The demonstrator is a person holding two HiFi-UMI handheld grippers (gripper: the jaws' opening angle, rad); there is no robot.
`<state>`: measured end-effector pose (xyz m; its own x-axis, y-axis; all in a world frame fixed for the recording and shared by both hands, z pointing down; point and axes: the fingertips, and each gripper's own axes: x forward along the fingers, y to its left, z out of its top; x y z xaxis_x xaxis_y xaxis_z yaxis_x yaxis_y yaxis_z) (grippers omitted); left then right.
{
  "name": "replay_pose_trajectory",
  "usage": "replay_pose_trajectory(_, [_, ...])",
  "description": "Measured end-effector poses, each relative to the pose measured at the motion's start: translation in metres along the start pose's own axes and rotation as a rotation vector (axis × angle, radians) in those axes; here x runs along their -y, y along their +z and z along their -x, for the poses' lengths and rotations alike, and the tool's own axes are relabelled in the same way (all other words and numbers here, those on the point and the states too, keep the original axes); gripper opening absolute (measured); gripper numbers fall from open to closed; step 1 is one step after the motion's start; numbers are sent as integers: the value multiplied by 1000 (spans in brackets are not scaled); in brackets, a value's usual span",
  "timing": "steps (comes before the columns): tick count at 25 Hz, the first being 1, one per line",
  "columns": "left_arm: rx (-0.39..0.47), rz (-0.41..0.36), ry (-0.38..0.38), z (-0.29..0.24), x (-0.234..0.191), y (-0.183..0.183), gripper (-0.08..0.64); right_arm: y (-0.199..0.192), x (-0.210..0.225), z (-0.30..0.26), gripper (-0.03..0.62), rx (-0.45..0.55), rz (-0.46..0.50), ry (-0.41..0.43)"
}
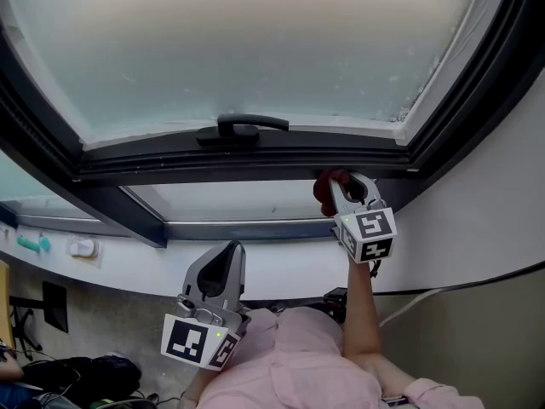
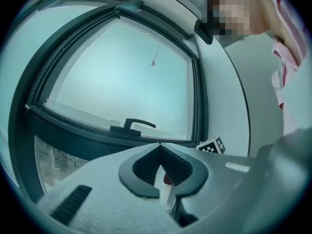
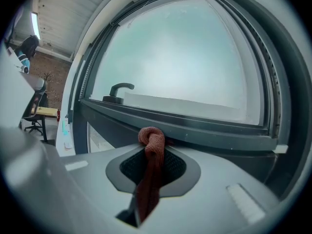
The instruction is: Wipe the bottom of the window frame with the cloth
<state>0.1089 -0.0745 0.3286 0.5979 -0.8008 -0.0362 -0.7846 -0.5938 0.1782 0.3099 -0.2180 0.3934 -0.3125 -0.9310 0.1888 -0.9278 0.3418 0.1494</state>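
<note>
We look down on a grey speckled floor (image 1: 119, 318) at the lower left. A dark bundle (image 1: 85, 371) lies on it, and near that stands a black flat panel (image 1: 54, 305). Above the floor, a white ledge (image 1: 145, 267) runs under the window frame (image 1: 255, 164). 2 small things sit on the ledge near its left end: a teal one (image 1: 32, 244) and, just beside it, a white one (image 1: 83, 248). We cannot tell what they are.

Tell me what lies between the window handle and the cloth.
Only bare dark window frame. In the head view the handle sits up-left of the red cloth clamped in the right gripper, nothing else between them.
</note>
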Motion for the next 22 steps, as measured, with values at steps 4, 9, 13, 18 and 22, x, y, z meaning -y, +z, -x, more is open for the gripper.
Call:
replay_pose_trajectory(4, [1,0,3,1,-1,-1,0,-4,15,6,52,-2,-14,-38])
replay_pose_trajectory(9, [4,-3,0,2,1,0,0,-5,19,8,52,-5,-19,-54])
replay_pose_trajectory(13, [4,-3,3,1,2,-2,0,-5,19,8,52,2,-17,-42])
replay_pose_trajectory(18, [3,-6,2,0,5,-1,0,-6,18,9,52,14,-16,-12])
replay_pose_trajectory(22, [13,-8,-7,-4,9,-1,0,-3,21,6,52,27,-6,5])
